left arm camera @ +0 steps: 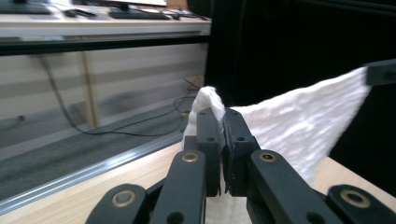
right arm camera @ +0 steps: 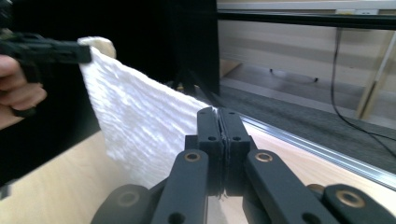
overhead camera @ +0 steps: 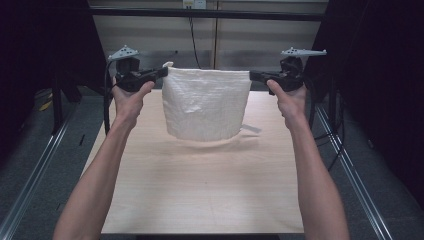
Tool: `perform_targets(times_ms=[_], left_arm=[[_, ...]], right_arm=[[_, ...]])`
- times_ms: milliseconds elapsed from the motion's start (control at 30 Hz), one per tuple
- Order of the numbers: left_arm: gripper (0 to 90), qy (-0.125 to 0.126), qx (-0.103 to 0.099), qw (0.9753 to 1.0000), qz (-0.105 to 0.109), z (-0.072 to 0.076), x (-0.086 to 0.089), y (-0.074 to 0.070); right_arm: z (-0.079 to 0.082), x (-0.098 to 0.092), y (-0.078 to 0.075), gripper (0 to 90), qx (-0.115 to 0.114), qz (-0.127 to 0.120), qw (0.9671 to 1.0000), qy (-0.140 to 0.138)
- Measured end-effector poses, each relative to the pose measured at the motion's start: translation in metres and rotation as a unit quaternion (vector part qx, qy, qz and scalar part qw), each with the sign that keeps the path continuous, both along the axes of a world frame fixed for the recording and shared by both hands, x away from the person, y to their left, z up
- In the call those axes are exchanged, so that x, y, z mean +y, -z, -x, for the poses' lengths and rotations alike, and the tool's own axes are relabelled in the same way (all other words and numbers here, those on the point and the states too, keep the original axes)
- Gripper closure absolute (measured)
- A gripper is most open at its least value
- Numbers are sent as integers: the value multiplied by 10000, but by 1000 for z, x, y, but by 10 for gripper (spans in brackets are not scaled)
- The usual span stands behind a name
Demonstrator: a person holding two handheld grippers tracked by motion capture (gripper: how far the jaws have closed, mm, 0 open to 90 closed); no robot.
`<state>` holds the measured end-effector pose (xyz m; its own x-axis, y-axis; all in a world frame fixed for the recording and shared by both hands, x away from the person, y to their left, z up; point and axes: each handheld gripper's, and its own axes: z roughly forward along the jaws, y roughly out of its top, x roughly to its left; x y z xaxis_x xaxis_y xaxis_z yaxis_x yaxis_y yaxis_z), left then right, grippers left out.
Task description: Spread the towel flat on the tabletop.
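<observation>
Forearms: two bare forearms were seen reaching in from the near edge of the table (overhead camera: 165, 200), one along each side.
Table: a pale wood top was noted, bare across its near half.
Left hand (overhead camera: 131, 97): raised above the far left part of the table, wrapped around the left gripper (overhead camera: 161, 73).
Left gripper: jaws were seen pressed together on the upper left corner of the white cloth (overhead camera: 206, 102); a tuft of fabric was seen poking up between them in the left gripper view (left arm camera: 223, 122).
Right hand (overhead camera: 290, 97): raised above the far right part of the table, holding the right gripper (overhead camera: 254, 75).
Right gripper: jaws were seen clamped on the cloth's upper right corner (right arm camera: 223, 126).
Cloth: held stretched between the two grippers over the far half of the table, top edge taut, body hanging down; the lower edge was seen close to the tabletop, contact could not be told.
Beyond the far edge: a light panelled wall (overhead camera: 150, 35) and a dark cable (overhead camera: 192, 35) were noted.
</observation>
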<state>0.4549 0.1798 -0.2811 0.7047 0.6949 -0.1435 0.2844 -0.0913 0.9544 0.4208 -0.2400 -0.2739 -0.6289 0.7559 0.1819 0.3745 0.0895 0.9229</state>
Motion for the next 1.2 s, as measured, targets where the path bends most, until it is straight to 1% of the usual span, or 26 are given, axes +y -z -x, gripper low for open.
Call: perform_targets(times_ms=[67, 100, 133, 200, 233, 267, 300, 333, 367, 400, 467, 533, 567, 633, 667, 700, 733, 767, 867, 933, 1000, 1033, 1067, 1100, 1133, 1200], left_arm=[[871, 42, 90, 9997, 231, -1, 4, 5], [871, 41, 100, 9998, 151, 3, 5, 14], [871, 41, 100, 9998, 151, 3, 5, 14], [871, 106, 141, 9998, 126, 8, 6, 28], [871, 221, 238, 9992, 229, 15, 9, 43], [871, 221, 238, 9992, 229, 15, 9, 43], [871, 246, 273, 9991, 202, 19, 10, 50], [871, 250, 314, 9989, 241, 26, 12, 63], [871, 250, 314, 9989, 241, 26, 12, 63], [871, 287, 368, 9986, 245, 32, 14, 73], [871, 289, 429, 9983, 260, 43, 15, 87], [871, 243, 424, 9986, 219, 47, 15, 91], [871, 167, 425, 9986, 267, 52, 14, 95], [871, 190, 454, 9982, 328, 61, 16, 102], [871, 224, 471, 9979, 388, 65, 16, 106], [871, 263, 517, 9980, 239, 74, 16, 112], [871, 263, 517, 9980, 239, 74, 16, 112], [871, 375, 538, 9978, 133, 83, 17, 118], [870, 445, 543, 9975, 101, 93, 20, 125], [870, 462, 484, 9976, -185, 104, 22, 132], [870, 572, 594, 9964, -207, 113, 24, 141], [870, 588, 607, 9962, -217, 117, 25, 145], [870, 641, 731, 9952, -124, 121, 26, 152], [870, 627, 775, 9949, -127, 123, 26, 155], [869, 652, 863, 9940, -166, 127, 27, 163], [869, 690, 939, 9931, -136, 131, 28, 167]], right_arm=[[-2, 0, 3, 890, 4, -49, 10000, -20], [-1, 1, 8, 890, -4, -29, 10000, -80], [-1, 1, 8, 890, -4, -29, 10000, -80], [3, 3, 18, 890, 41, 71, 9999, -105], [7, 2, 33, 890, 160, 67, 9998, -107], [9, 2, 38, 890, 218, 85, 9997, -87], [9, 2, 38, 890, 218, 85, 9997, -87], [16, 2, 53, 891, 351, 14, 9993, -137], [16, 2, 53, 891, 351, 14, 9993, -137], [18, 3, 58, 891, 399, 19, 9991, -134], [30, 4, 79, 891, 519, 9, 9984, -225], [34, 5, 84, 891, 541, 48, 9982, -243], [38, 5, 89, 891, 570, 54, 9980, -258], [53, 5, 100, 891, 530, -23, 9980, -347], [53, 5, 100, 891, 530, -23, 9980, -347], [63, 5, 108, 890, 537, -72, 9978, -377], [68, 5, 113, 891, 541, -64, 9978, -390], [73, 4, 117, 891, 537, -11, 9977, -403], [81, 4, 126, 890, 594, 17, 9973, -420], [89, 3, 134, 890, 654, 71, 9967, -478], [102, 5, 144, 890, 696, 248, 9959, -524], [102, 5, 144, 890, 696, 248, 9959, -524], [109, 7, 153, 890, 759, 342, 9949, -561], [109, 7, 153, 890, 759, 342, 9949, -561], [115, 8, 161, 890, 858, 372, 9938, -597], [121, 8, 169, 890, 935, 420, 9927, -634]])
